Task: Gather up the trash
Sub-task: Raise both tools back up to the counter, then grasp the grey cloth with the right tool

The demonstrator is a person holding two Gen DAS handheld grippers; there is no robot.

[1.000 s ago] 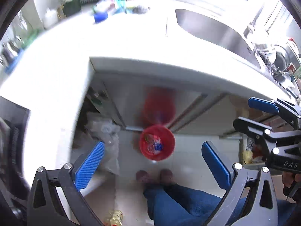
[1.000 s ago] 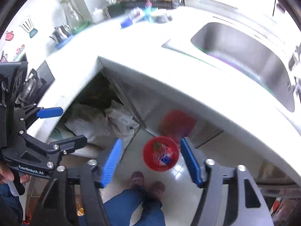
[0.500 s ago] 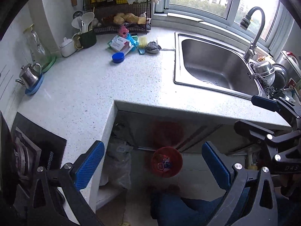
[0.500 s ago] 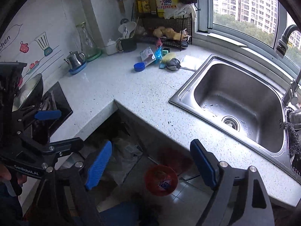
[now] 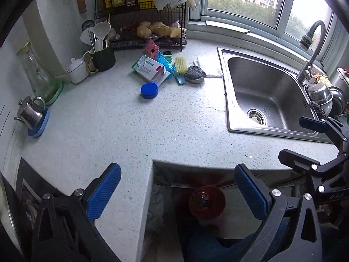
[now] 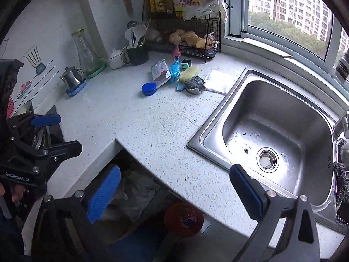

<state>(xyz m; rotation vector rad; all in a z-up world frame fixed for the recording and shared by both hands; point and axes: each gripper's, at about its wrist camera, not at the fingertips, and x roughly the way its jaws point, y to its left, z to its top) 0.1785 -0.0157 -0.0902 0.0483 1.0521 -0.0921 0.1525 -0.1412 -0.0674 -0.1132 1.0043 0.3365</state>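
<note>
Both claws hang above the front edge of the tabletop (image 5: 122, 131) and carry nothing: the left claw (image 5: 177, 193) is spread wide with only air between its blue pads, and the right claw (image 6: 174, 193) has its jaws opening, also with nothing between them. On the floor below the tabletop stands the red bin (image 5: 207, 203), which already has some scraps inside, so the step in hand seems to be the return from the bin to fetch the next piece. What is left to collect lies well apart from the claws, near the wire rack (image 5: 150, 37) at the back: a white box (image 5: 149, 67), a blue wrapper (image 5: 166, 65) just beside it, and a blue lid (image 5: 149, 90) a little in front. Which of these counts as trash is a judgement; the box and the wrapper look most likely. The next move calls for a long reach forward over the tabletop, lowering one open claw around the chosen piece before closing.
</note>
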